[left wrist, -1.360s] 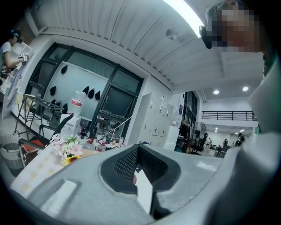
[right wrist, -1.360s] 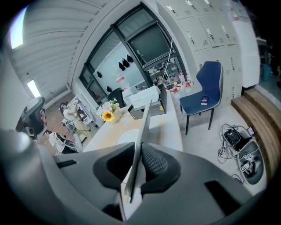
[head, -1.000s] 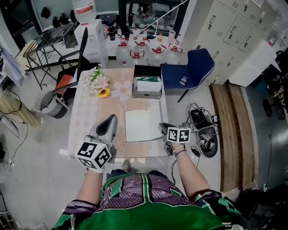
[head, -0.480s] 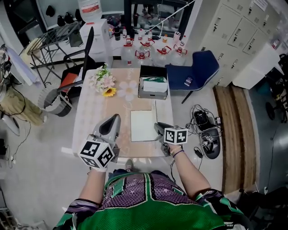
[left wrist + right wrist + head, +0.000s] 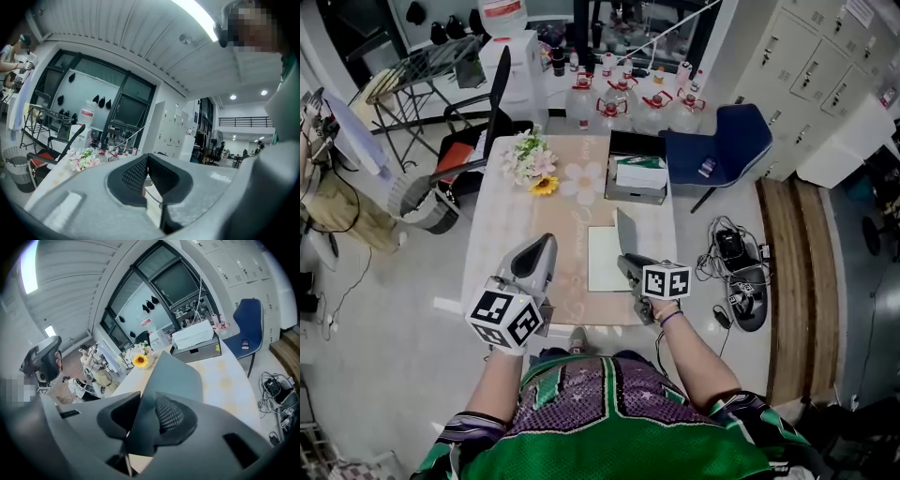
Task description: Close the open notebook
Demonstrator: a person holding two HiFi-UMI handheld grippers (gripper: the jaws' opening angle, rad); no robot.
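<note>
- Well, the left gripper [image 5: 544, 247] waits over the table [image 5: 502, 248], jaws together, holding nothing.
- The notebook [image 5: 602, 261] lies on the table's right side — its cover [image 5: 625, 233] stands half up (so about half closed).
- The right gripper [image 5: 624, 264] has that cover between its opening jaws; the cover has yet to fall flat.

notebook [image 5: 604, 260]: thin, white pages, grey cover | state: half open | pose: left half flat, page up; right half [image 5: 625, 234] raised steeply along the flat page's right edge, grey side outward | place: near right part of worktop [image 5: 511, 234], close to its near edge
</note>
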